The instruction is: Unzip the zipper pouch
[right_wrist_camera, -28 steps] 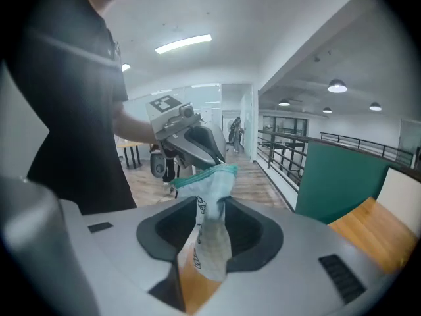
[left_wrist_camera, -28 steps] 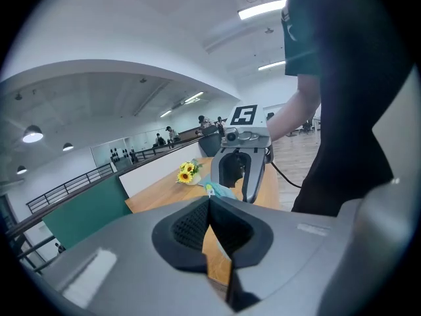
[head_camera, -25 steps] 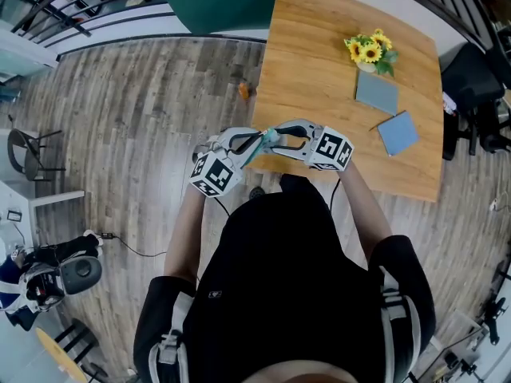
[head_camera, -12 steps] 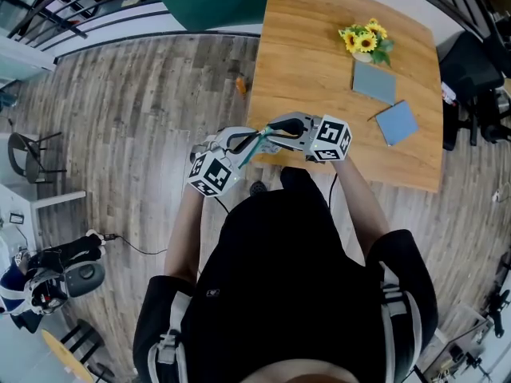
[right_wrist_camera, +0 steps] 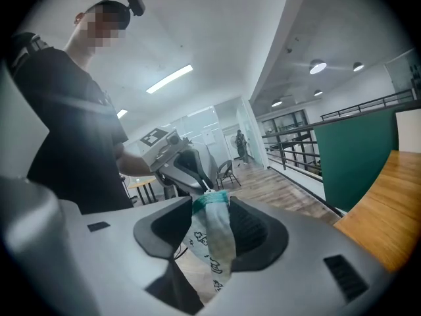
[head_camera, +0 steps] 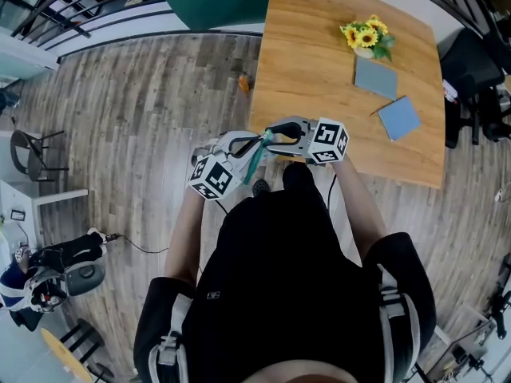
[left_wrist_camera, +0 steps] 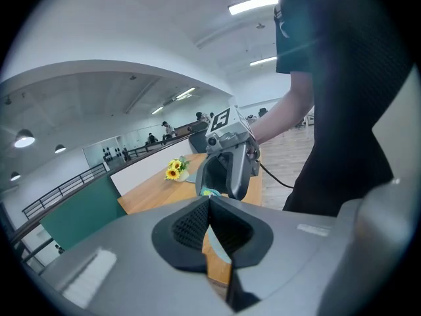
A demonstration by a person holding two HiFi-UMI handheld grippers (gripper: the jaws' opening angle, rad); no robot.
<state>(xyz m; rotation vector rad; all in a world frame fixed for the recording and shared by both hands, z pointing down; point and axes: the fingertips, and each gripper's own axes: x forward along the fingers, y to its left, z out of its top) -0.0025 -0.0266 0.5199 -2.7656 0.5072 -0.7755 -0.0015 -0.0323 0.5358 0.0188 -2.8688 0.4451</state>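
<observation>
The zipper pouch (head_camera: 256, 161), pale with a teal zip edge, hangs in the air between my two grippers just off the table's near corner. My left gripper (head_camera: 257, 142) is shut, its tips pinching the small white zipper pull (right_wrist_camera: 206, 191). My right gripper (head_camera: 272, 133) faces it from the right. In the right gripper view the pouch (right_wrist_camera: 214, 232) lies between that gripper's pads (right_wrist_camera: 252, 229), its teal end touching both tips, and the jaws are opening. The left gripper view shows my shut left gripper (left_wrist_camera: 209, 201) with the right gripper (left_wrist_camera: 223, 170) close ahead.
A wooden table (head_camera: 319, 70) carries a sunflower pot (head_camera: 365, 37) and two blue-grey squares (head_camera: 376, 76) (head_camera: 398, 119). A small orange thing (head_camera: 243, 84) lies on the plank floor left of the table. A chair (head_camera: 28, 152) stands far left.
Both grippers have drifted slightly toward the person. The pouch, bunched between the tips a second ago, now hangs down as a longer teal strip.
</observation>
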